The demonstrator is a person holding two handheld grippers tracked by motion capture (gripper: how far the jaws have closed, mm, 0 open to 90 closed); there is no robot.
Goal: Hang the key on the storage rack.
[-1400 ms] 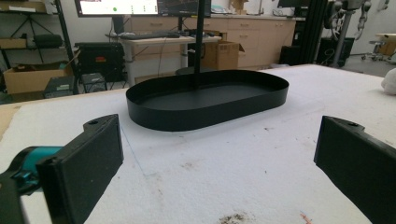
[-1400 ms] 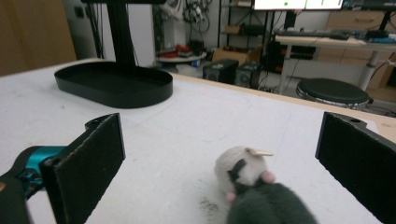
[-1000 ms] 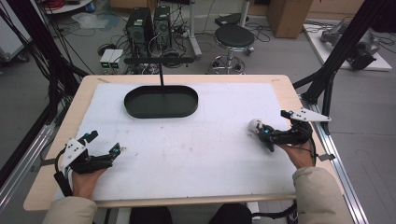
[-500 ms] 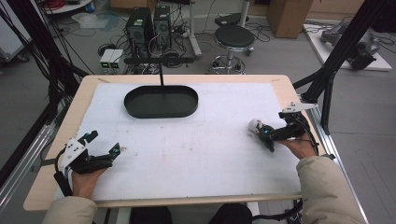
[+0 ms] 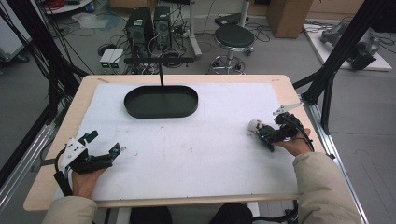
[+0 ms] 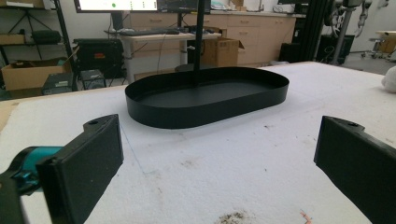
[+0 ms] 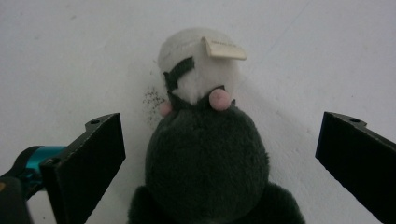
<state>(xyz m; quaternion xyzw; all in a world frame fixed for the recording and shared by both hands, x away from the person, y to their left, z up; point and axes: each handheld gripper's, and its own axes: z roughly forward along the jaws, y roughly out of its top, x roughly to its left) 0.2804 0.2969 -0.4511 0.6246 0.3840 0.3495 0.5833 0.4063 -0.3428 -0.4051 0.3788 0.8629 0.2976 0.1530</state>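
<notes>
- On the right side of the table (image 5: 51, 186), the right gripper (image 5: 264, 134) hangs low over a small plush toy (image 5: 256, 125) that lies on the white mat (image 5: 187, 144).
- Seen from the right gripper view, the plush toy (image 7: 205, 154) has a dark grey body, a white part farther from the camera with a dark stripe, two small pink bumps, and a cream fabric tag (image 7: 224, 48) at its far end.
- Its body sits between the two black jaws, which stand wide apart, one on each side; neither jaw touches the fur, so the right gripper (image 7: 219, 154) is released and grips nothing.
- A patch of dark specks marks the mat just beside the toy.
- Near the front left corner, the left gripper (image 5: 103, 145) rests at the mat's edge in the person's hand, well apart from the toy.
- From the left gripper view, its jaws are spread wide with only bare mat between them, so the left gripper (image 6: 219, 158) is also released and empty.
- Toward the far edge of the mat stands a black oval tray (image 5: 135, 108), with a thin black post rising behind it; in the left gripper view the tray (image 6: 205, 114) lies ahead of the jaws.
</notes>
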